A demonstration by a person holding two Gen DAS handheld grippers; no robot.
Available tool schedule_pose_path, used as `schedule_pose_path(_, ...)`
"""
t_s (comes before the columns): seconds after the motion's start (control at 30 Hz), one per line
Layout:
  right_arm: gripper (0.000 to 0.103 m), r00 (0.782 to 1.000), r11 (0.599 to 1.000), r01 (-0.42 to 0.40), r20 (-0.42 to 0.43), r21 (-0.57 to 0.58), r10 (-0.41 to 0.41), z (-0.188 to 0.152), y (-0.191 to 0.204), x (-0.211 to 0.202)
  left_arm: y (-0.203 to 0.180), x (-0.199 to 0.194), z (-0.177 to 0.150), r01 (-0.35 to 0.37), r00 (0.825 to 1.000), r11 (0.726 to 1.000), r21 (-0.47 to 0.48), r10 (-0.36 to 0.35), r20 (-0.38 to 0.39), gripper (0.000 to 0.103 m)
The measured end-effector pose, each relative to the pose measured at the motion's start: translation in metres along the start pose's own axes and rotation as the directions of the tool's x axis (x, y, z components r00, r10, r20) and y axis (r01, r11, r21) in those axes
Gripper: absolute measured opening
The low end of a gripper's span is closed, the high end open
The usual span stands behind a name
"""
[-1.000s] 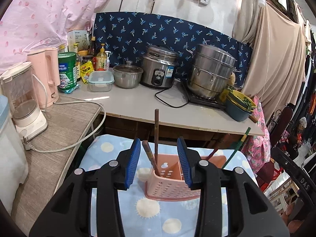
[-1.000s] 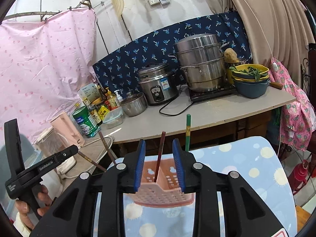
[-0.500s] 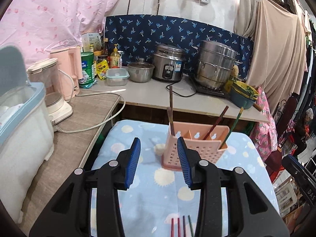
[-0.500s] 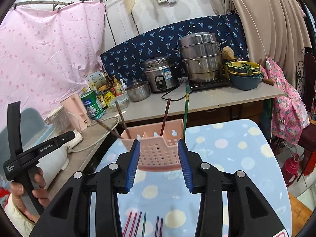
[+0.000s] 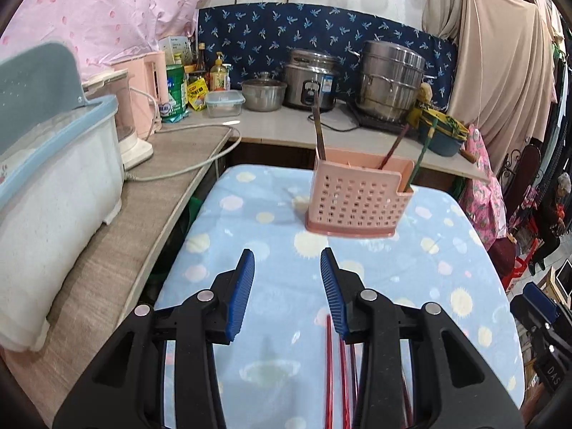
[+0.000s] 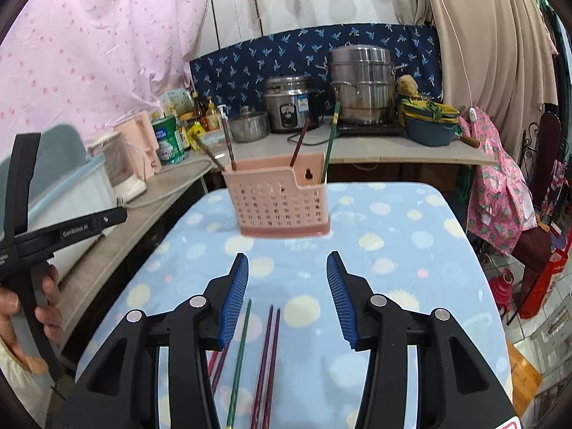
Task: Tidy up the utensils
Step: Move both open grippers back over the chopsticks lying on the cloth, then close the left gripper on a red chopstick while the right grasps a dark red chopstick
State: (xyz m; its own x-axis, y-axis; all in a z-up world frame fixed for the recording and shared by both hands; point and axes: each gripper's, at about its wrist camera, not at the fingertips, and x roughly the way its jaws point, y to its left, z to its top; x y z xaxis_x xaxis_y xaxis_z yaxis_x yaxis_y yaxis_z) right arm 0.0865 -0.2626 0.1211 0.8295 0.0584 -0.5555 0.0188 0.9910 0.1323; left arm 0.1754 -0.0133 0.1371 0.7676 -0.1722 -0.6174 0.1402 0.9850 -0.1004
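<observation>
A pink perforated utensil holder [image 5: 355, 200] [image 6: 280, 200] stands on the blue spotted cloth [image 5: 271, 214] [image 6: 393, 236]. Several chopsticks stand in it: brown ones [image 5: 318, 127], a dark red one [image 6: 299, 143] and a green one [image 6: 331, 139]. Loose chopsticks lie on the cloth near me: red ones [image 5: 329, 368], a green one [image 6: 240, 354] and purple ones [image 6: 268, 357]. My left gripper [image 5: 287, 289] is open and empty, above the cloth, short of the holder. My right gripper [image 6: 287, 296] is open and empty above the loose chopsticks. The left tool's handle [image 6: 32, 228] shows in the right wrist view.
A counter [image 5: 286, 125] behind holds a rice cooker [image 5: 311, 78], steel steamer pot [image 5: 391, 78], a bowl, bottles and a green tin. On the left shelf stand a white-and-blue bin [image 5: 53, 164], a pink kettle [image 5: 150, 89] and a cord [image 5: 186, 168]. A curtain hangs right.
Both grippers have pulled back from the holder toward me and now hang lower over the cloth. The holder looks smaller and the loose chopsticks have come into view under the fingers.
</observation>
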Motion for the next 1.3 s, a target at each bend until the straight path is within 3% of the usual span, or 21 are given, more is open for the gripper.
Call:
schedule_pose_path(0.43,0.045,0.992,0.999,0.035,-0.118,-0.004,-0.035,-0.074,0.003,-0.01,0.002,-0.004,-0.068,0.017,0.995,1.0,0.022,-0.015,-0.103,0.037)
schedule_pose_path(0.83,0.045,0.968,0.998,0.059,-0.242,-0.008,-0.059,-0.138,0.013,-0.004,-0.002,-0.001,-0.129,0.04,0.979,0.998,0.048,-0.029,-0.202,0.04)
schedule_pose_path(0.97,0.045,0.963,0.997,0.069,-0.258,-0.025,-0.073,-0.152,0.018,-0.002,-0.005,-0.001,-0.144,0.047,0.973,0.997,0.057,-0.033,-0.229,0.047)
schedule_pose_path(1.3,0.041,0.954,0.996,0.072,-0.289,-0.045,-0.083,-0.169,0.027,0.006,-0.008,0.0,-0.166,0.047,0.965,0.995,0.091,-0.022,-0.261,0.053)
